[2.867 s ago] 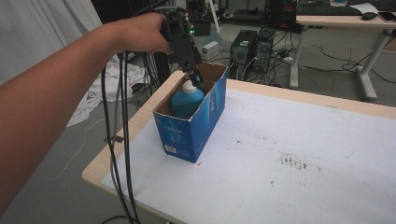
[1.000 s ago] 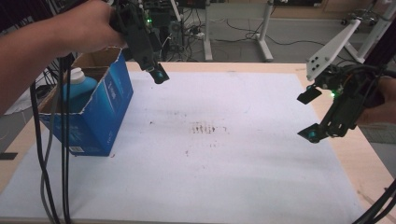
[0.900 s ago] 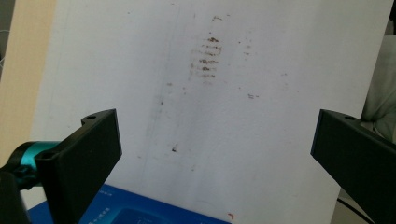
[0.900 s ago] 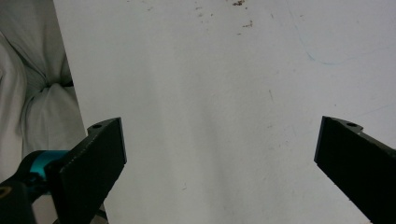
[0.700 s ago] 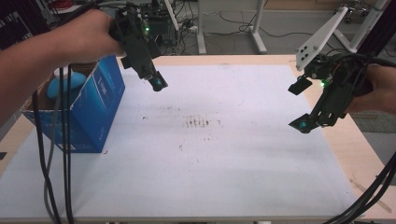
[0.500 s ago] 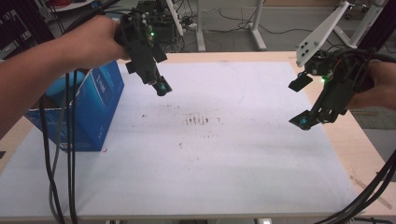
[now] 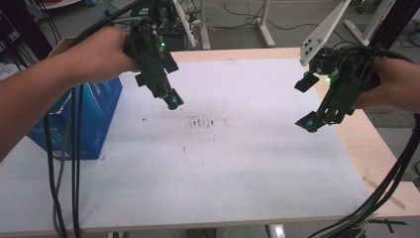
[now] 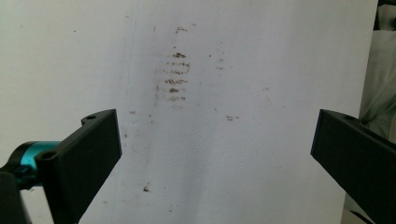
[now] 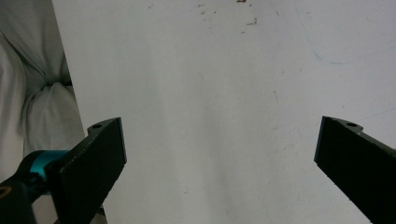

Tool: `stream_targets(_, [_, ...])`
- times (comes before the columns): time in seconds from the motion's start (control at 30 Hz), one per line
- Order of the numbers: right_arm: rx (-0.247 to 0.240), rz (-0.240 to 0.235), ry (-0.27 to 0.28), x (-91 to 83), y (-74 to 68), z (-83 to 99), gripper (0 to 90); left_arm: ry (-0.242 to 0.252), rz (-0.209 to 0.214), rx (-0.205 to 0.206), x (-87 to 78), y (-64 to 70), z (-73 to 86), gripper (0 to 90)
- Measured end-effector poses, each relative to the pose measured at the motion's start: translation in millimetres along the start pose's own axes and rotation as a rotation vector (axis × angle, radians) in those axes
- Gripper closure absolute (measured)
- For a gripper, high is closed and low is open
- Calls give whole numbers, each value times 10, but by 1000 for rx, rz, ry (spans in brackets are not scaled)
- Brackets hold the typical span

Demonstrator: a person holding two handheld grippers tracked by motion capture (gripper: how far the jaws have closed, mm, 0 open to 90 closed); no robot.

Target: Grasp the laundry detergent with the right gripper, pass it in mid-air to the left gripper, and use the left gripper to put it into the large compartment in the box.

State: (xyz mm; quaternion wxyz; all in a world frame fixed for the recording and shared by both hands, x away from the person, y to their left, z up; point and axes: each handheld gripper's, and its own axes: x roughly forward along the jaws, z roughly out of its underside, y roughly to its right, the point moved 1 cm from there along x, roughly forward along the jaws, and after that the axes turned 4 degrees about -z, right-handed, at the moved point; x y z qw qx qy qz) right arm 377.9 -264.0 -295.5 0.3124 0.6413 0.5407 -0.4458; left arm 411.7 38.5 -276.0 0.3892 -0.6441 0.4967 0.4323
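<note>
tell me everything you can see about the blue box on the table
The blue box is an open-topped cardboard carton with glossy blue printed sides, white lettering and a brown inner flap. It stands upright at the left edge of the white table, partly hidden behind the person's left forearm and the black cables. What it holds is not visible. No gripper touches it; the left gripper hovers to its right.

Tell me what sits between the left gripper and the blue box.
Nothing visible. The left gripper hangs open above bare white table, and the blue box stands to its left at the table's edge with open tabletop between them.
</note>
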Motion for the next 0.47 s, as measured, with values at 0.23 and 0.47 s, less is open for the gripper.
stream_targets(0.23, [-3,-1,3,20,1,-15,15,-5,2,1,33,6,9,17])
stream_targets(0.47, [3,0,8,29,-12,-28,15,-2,9,-5,31,17,2,17])
